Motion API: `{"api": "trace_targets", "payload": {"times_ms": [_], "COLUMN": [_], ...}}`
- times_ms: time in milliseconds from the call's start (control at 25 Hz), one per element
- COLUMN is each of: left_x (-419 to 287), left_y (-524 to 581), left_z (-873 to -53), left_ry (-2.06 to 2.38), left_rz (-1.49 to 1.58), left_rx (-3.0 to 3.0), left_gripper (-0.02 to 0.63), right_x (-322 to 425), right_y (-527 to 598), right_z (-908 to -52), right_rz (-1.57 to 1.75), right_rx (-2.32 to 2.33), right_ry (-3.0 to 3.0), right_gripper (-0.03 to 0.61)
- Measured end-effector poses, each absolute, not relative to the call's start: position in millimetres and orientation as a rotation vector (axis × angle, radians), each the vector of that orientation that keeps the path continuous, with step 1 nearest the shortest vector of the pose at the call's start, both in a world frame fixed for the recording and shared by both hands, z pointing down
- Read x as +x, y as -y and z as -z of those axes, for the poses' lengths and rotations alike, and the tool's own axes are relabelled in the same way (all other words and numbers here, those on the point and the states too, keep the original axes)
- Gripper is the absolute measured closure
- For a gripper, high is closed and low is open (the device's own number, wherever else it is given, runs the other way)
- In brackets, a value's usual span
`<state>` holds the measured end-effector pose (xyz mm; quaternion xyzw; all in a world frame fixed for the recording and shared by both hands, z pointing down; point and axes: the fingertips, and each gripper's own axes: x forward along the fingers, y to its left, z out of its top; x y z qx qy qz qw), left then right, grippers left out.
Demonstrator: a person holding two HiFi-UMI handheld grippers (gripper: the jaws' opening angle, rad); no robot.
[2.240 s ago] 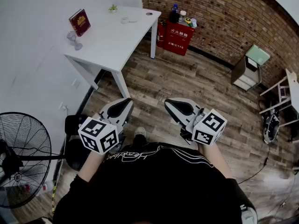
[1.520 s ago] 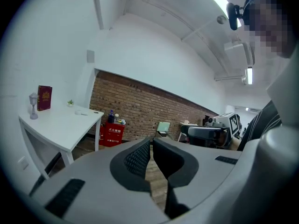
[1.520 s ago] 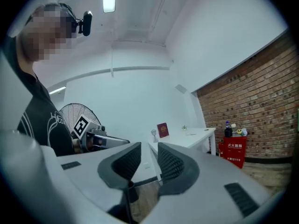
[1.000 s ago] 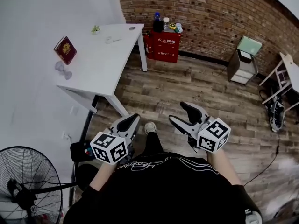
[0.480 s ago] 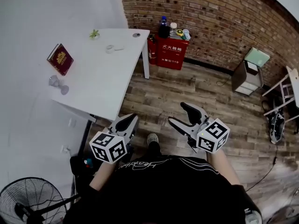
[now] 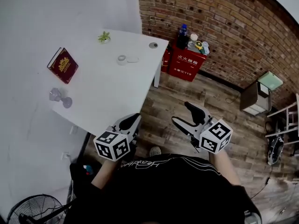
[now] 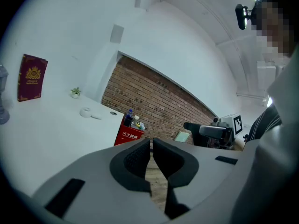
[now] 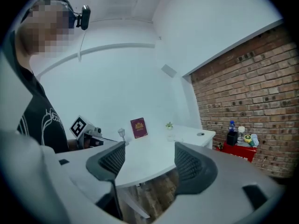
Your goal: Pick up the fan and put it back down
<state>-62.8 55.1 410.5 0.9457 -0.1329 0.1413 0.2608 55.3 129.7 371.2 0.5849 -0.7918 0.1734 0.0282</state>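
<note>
Here, the left gripper [image 6: 132,121] is empty, its jaws pressed together. The right gripper [image 6: 181,113] has just been opening its jaws and is wide, with nothing between them. Both hover beside the white rectangular table [image 6: 112,92]. The black wire-caged floor fan [image 6: 35,210] stands well apart, behind the person's left.

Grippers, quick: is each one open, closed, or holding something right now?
Left gripper: closed, holding nothing.
Right gripper: open, jaws have just been opening, nothing between them.
</note>
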Motion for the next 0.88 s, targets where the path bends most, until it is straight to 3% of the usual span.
{"api": "trace_targets", "payload": {"times_ms": [880], "left_x": [-71.7], "left_y": [86.1], "left_z": [-425.0], "left_ry": [0.703], "left_rz": [-0.321], "left_rx": [2.494], "left_gripper": [0.571], "right_x": [66.9], "right_y": [34.7], "right_z": [-394.2], "right_rz": [-0.501], "right_rx": [1.493], "right_ry": [2.588], "right_gripper": [0.258]}}
